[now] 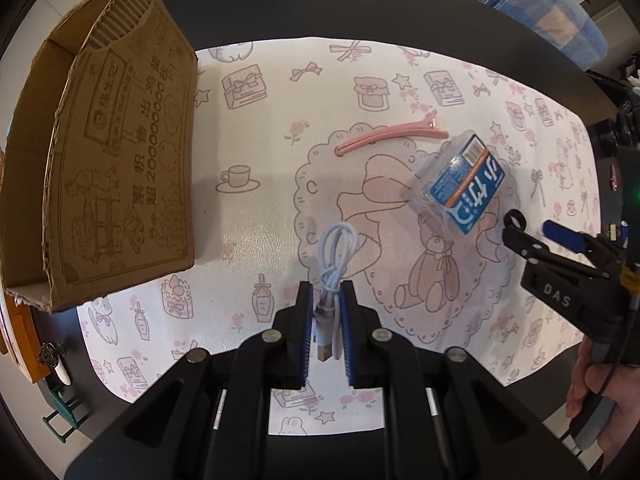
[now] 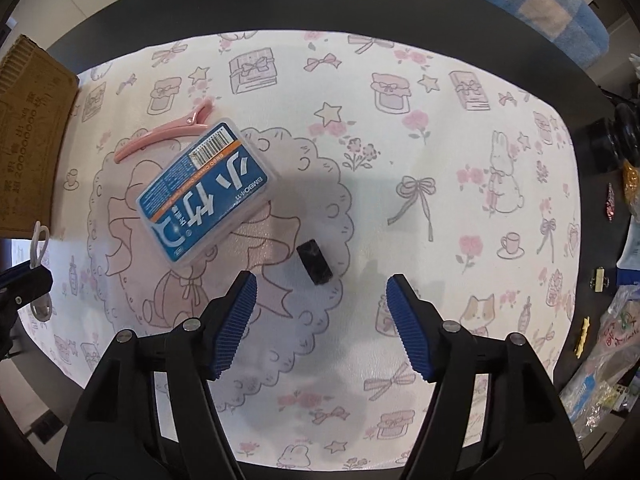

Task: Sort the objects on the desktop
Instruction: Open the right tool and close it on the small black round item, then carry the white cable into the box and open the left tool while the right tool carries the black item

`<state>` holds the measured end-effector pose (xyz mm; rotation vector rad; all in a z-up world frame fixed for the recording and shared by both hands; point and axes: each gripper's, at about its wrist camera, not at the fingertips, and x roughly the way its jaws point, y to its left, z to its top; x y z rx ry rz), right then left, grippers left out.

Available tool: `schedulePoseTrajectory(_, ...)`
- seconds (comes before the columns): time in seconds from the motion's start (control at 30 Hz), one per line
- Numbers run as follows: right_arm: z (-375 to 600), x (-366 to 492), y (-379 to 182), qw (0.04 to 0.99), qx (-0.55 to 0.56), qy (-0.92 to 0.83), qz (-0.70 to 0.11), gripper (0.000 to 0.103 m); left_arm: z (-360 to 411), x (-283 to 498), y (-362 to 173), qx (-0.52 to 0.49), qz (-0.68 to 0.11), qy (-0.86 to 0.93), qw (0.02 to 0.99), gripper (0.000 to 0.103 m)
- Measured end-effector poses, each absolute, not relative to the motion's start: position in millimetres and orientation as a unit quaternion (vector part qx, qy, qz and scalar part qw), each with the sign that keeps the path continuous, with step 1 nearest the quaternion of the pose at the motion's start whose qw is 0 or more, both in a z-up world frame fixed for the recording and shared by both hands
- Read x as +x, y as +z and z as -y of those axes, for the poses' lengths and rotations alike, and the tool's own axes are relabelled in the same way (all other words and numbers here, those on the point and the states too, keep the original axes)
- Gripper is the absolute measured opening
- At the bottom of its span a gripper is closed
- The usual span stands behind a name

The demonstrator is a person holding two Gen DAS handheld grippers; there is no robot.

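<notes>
The cardboard box point(image 1: 100, 168) stands on the desk, left of the left gripper point(image 1: 326, 320), which is pinched on a coiled white cable point(image 1: 334, 264). The small black block point(image 2: 315, 262), right of the box, lies just ahead between the spread right gripper point(image 2: 320, 320) jaws, its long axis angled.

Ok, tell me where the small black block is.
In the right wrist view, the small black block lies on the mat just beyond the open right gripper, right of the blue-labelled box.

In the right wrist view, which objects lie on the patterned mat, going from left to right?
pink hair clip → blue-labelled plastic box → small black block
</notes>
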<state>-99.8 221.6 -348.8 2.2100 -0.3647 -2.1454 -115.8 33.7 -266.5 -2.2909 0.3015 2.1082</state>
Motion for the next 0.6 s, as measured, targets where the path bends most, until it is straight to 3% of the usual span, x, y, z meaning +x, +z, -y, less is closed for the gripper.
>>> schedulePoseTrajectory(0.1,-222,-102,-359,0.018,0.725,-0.677,0.125,0.032,-32,-117,-267,-0.733,-0.093,0.674,0.004,0.013)
schedulePoseTrajectory(0.13,-223,-102,-361,0.016,0.729,-0.673,0.126,0.016,-31,-117,-267,-0.733,-0.093,0.674,0.003,0.013)
schedulePoseTrajectory(0.17,-224,-102,-363,0.015,0.731,-0.67,0.131,0.011,-31,-117,-267,-0.733,-0.092,0.674,0.003,0.013)
schedulePoseTrajectory(0.6,-233,-80,-318,0.015,0.706,-0.692,0.148,0.011,-41,-109,-248,-0.724,-0.091,0.684,0.015,0.013)
